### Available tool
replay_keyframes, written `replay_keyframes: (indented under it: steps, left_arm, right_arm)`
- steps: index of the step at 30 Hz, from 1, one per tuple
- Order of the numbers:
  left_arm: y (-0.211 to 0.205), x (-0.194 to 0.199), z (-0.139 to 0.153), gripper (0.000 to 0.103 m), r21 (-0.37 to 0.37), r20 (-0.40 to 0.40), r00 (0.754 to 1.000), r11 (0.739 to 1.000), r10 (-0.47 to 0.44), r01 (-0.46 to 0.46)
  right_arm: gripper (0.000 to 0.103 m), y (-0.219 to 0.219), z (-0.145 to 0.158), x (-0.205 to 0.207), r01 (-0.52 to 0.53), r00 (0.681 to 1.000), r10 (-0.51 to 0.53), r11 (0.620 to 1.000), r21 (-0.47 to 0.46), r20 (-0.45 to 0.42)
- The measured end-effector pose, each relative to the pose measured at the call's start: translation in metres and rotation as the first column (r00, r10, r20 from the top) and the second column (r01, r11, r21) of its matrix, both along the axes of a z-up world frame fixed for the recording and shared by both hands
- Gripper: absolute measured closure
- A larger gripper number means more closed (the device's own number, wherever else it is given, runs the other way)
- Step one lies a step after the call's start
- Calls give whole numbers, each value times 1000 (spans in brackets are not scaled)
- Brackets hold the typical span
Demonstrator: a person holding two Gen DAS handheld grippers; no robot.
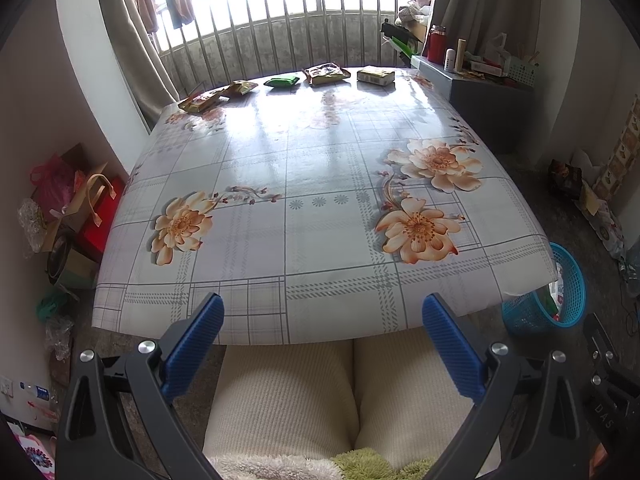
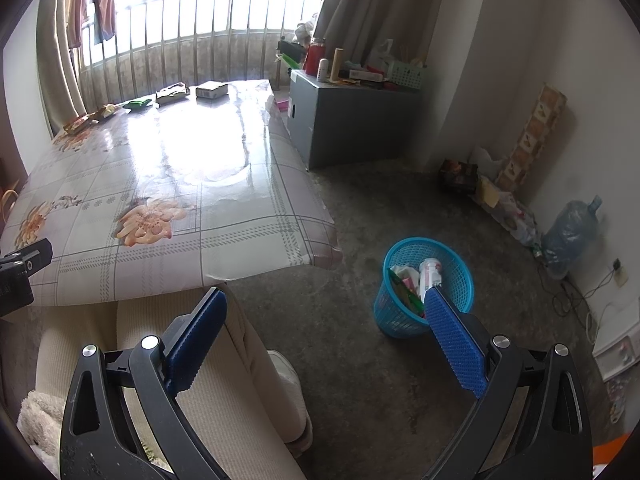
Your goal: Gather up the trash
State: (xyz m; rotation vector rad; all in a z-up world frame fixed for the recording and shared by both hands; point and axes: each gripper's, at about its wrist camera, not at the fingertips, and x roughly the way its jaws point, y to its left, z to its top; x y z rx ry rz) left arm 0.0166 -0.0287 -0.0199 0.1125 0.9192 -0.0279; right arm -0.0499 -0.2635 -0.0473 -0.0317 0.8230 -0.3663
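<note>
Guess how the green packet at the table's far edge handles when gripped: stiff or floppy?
The green packet looks like a soft, slightly puffed pouch, so probably floppy and light. Its film looks glossy, and the tablecloth is shiny, so it may slide when pushed. It lies flat, unlikely to roll.

right gripper (image 2: 324,312) wide apart, empty | blue basket (image 2: 456,300) holds trash, possibly bottle

You sit at the table's (image 1: 320,208) near edge. Five packets (image 1: 326,73) lie in a row along its far edge. The basket (image 2: 436,280) stands on the floor to your right, holding trash.
</note>
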Motion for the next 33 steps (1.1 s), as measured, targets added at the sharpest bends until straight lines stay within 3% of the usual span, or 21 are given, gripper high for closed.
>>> replay_keyframes:
  steps: [33]
  left_arm:
    - [0, 1, 0, 6, -1, -2, 1000, 1000, -1, 1]
  right_arm:
    - [8, 5, 1, 3, 7, 1000, -7, 1000, 1, 2]
